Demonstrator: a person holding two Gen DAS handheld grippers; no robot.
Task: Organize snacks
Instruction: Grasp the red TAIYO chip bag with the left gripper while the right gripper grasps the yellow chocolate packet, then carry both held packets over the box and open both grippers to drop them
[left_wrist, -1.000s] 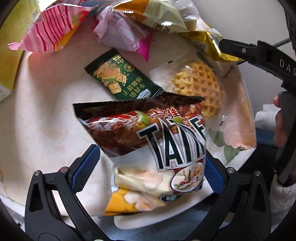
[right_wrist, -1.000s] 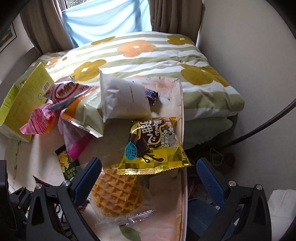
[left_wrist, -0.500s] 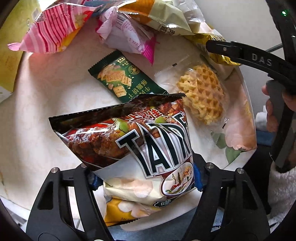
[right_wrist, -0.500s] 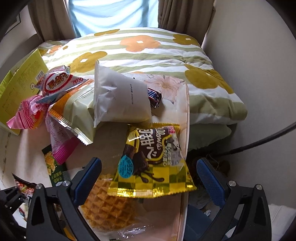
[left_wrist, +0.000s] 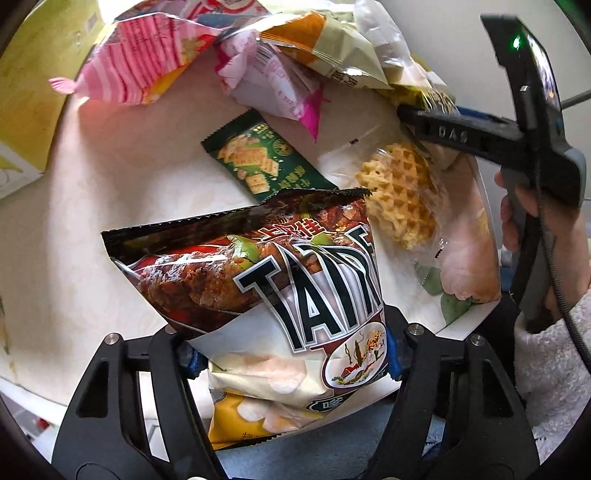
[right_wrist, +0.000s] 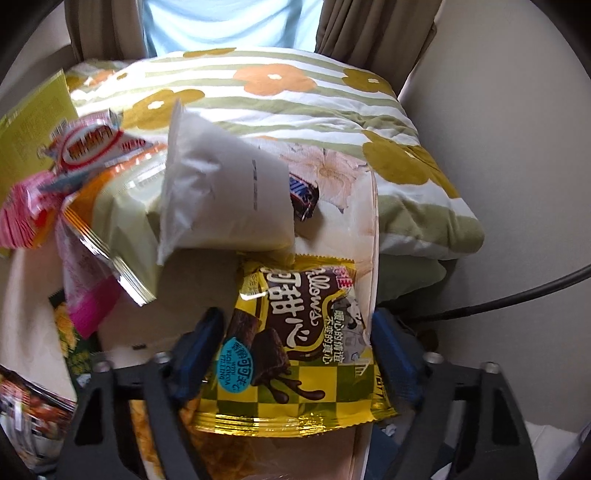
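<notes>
Pinching the lower part of a large dark-brown and white crinkly chip bag (left_wrist: 280, 295), the left gripper (left_wrist: 291, 360) has its blue-padded fingers (left_wrist: 192, 363) pressed against both of the bag's sides, at the near edge of the pale floral-covered table (left_wrist: 92, 206). The right gripper (right_wrist: 295, 354) straddles a yellow-and-brown checked foil chocolate snack packet (right_wrist: 295, 343); its blue fingers (right_wrist: 391, 354) sit close at either side, though I cannot tell whether they actually grip it. Between the two bags lies a round golden waffle in a clear wrapper (left_wrist: 402, 195), partly under the yellow packet. A flat dark-green cracker packet (left_wrist: 266, 162) lies just beyond the chip bag's top edge. Farther back the snacks pile loosely: a plump plain white pouch (right_wrist: 225, 199) leaning over a small dark candy bar (right_wrist: 303, 195), an orange-and-cream bag (right_wrist: 110, 218), a pale pink sachet (left_wrist: 273, 85) and a pink striped bag (left_wrist: 136, 66). An open yellow-green cardboard box (right_wrist: 29, 122) stands at the far left; its inside is not visible. A flower-patterned quilt (right_wrist: 295, 96) lies behind the table.
</notes>
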